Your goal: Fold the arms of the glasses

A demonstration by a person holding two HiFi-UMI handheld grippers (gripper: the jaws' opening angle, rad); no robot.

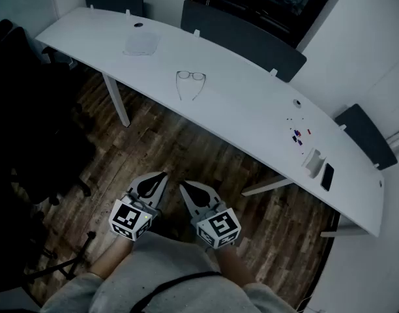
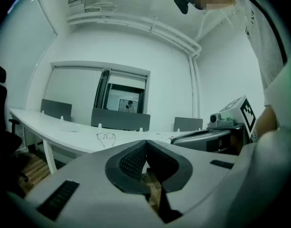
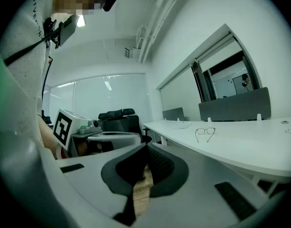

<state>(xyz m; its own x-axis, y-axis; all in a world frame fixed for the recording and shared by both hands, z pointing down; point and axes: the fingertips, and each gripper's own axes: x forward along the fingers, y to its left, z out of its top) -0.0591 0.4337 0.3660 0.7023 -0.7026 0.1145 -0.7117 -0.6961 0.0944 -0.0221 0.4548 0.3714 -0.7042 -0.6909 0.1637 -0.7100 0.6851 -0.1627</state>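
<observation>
looking down in the head view, i see the glasses lying on the white table with both arms spread open, well apart from my tongs; the left gripper and right gripper hang near my body over the wood floor

left gripper view: jaws pressed together, nothing between them, glasses far ahead on the tabletop

right gripper view: jaws likewise closed and empty

i judge nothing is folded yet, so both arms are left to do
</observation>
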